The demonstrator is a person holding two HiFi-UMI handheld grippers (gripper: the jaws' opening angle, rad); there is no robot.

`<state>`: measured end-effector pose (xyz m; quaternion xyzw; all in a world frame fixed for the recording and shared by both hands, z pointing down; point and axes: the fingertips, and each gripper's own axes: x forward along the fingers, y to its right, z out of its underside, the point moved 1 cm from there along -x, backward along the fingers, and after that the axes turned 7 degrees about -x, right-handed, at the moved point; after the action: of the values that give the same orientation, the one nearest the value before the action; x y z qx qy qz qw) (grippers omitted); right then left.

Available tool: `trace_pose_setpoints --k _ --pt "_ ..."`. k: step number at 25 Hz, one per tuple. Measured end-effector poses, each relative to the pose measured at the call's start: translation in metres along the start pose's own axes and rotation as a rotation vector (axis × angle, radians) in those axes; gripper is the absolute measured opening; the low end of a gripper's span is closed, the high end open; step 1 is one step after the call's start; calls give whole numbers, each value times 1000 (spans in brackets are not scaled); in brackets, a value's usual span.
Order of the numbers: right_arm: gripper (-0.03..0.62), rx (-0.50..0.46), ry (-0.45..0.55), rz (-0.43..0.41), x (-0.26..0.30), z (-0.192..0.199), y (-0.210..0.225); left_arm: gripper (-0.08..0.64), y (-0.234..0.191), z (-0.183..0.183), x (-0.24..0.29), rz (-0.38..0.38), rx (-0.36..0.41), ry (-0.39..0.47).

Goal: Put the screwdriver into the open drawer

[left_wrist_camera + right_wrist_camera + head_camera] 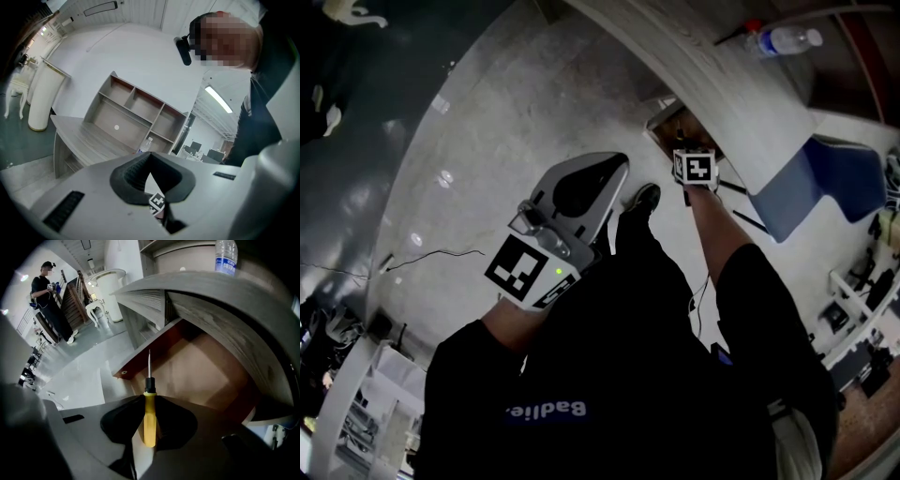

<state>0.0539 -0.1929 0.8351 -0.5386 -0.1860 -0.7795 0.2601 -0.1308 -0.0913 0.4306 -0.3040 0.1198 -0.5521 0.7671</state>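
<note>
A screwdriver (149, 420) with a yellow handle and a thin metal shaft sits between the pads of my right gripper (149, 401), which is shut on the handle. Its shaft points out over the open drawer (201, 373), whose brown floor lies just beyond the tip. In the head view my right gripper (682, 141) reaches steeply down at the drawer (664, 120) under the curved desk; the screwdriver is hidden there. My left gripper (614, 169) hangs lower left, away from the drawer. The left gripper (149, 157) has its tips together and holds nothing.
The grey curved desk (712, 84) overhangs the drawer, with a water bottle (783, 39) on top. A blue chair (825, 183) stands to the right. A cable (431, 255) trails on the pale floor. A person (49, 291) stands far off. Shelving (133, 115) rises behind the desk.
</note>
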Motion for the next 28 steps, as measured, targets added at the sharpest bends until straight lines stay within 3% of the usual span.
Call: trace_pose_setpoints --k 8,22,28 --pt "91 23 -56 38 15 4 10 2 -10 4 -7 -19 -9 -6" --pt "92 38 -68 -31 34 -6 -9 2 -12 13 -7 -24 -9 -15" --pt "97 9 -102 19 35 -1 -2 2 -9 17 -4 -24 -13 -23"
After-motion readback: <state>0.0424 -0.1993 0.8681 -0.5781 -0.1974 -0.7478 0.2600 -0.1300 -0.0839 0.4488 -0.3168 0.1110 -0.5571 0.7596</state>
